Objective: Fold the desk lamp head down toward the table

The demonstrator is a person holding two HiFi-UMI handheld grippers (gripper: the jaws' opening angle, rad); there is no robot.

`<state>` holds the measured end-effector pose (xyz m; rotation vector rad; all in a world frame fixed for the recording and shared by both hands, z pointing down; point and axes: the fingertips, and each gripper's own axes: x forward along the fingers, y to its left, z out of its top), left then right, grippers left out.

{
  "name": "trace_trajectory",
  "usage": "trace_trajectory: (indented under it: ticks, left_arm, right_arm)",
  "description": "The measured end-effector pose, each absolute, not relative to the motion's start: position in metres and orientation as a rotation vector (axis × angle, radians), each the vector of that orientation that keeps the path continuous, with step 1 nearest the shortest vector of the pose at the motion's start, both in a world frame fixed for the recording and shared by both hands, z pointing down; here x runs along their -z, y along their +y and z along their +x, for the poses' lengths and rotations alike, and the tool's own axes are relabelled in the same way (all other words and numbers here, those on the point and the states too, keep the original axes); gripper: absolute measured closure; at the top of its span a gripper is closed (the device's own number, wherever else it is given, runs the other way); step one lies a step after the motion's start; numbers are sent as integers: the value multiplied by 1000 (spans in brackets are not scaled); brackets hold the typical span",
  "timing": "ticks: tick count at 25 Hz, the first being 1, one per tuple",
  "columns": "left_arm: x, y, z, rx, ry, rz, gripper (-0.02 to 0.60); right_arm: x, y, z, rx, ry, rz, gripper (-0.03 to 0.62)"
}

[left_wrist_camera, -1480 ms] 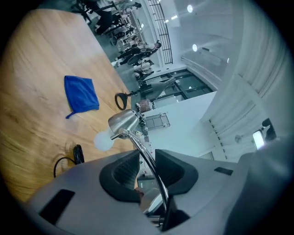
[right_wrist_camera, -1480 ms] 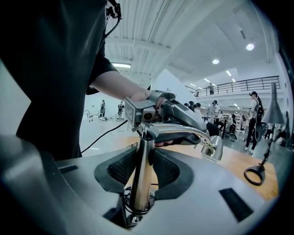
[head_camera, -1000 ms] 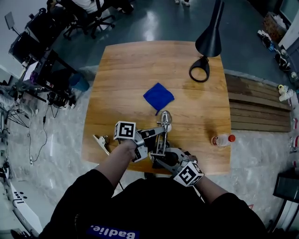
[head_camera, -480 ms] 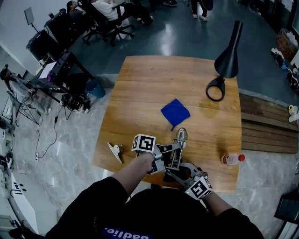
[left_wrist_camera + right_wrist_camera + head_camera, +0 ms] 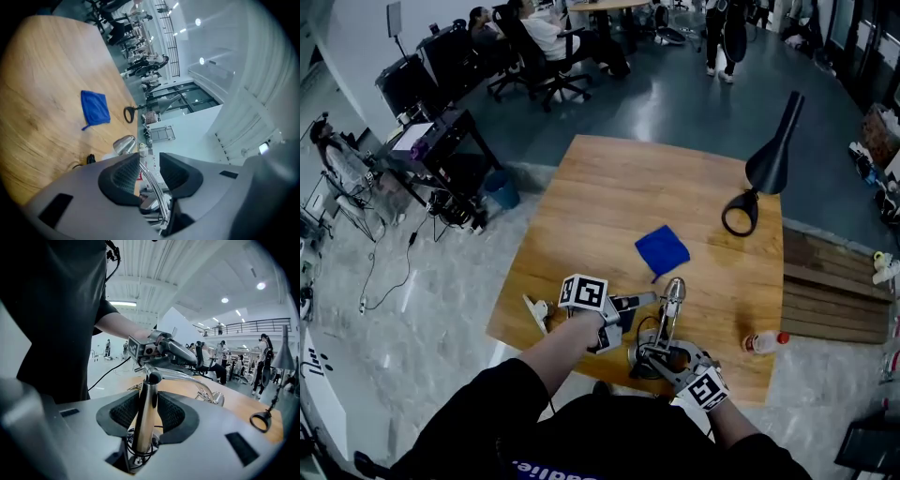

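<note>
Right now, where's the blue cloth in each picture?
Head view: the cloth sits a bit right of centre.
Left gripper view: the cloth sits left of centre.
Right gripper view: not in it.
Shared landmark: the black lamp's ring base shows in all three views. It sits right of the cloth in the two views that show both.

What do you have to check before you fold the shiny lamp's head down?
1. Right gripper clamped on the lamp post: ok.
2. Left gripper squeezing the thin arm: not ok. Its jaws are opening and the arm just sits between them.
3. Blue cloth apart from the lamp head: ok.
4. Bottle off to the side: ok.
5. Lamp base flat on the table: cannot tell.
</note>
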<state>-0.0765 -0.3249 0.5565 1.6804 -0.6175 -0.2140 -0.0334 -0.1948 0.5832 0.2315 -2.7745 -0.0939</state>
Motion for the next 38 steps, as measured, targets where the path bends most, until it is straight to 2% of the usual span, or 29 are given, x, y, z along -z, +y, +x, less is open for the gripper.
trace_trajectory:
  ticks: [11,17,24,33,38]
  left_arm:
    - [-515,-258,-105,215,-608,1900,457]
    - [-508,-219,-100,125,-628,2043,457]
    - [-484,-161,-55,85,-700,2229,457]
    - [-453,-88,20,54,-941,2430,459]
    - [-421,-45,34,-10,-1008,2600,476]
  right_arm:
    - [-577,-186,7,-156,-2735,620,477]
    - [-538,-168,17,-322,-2799,825,477]
    - [-506,-137,29,-427,-2927,737,477]
    - [-486,-77,79,-515,-3012,511,477]
    - [-450,-39,81,-535,-3050,452,511]
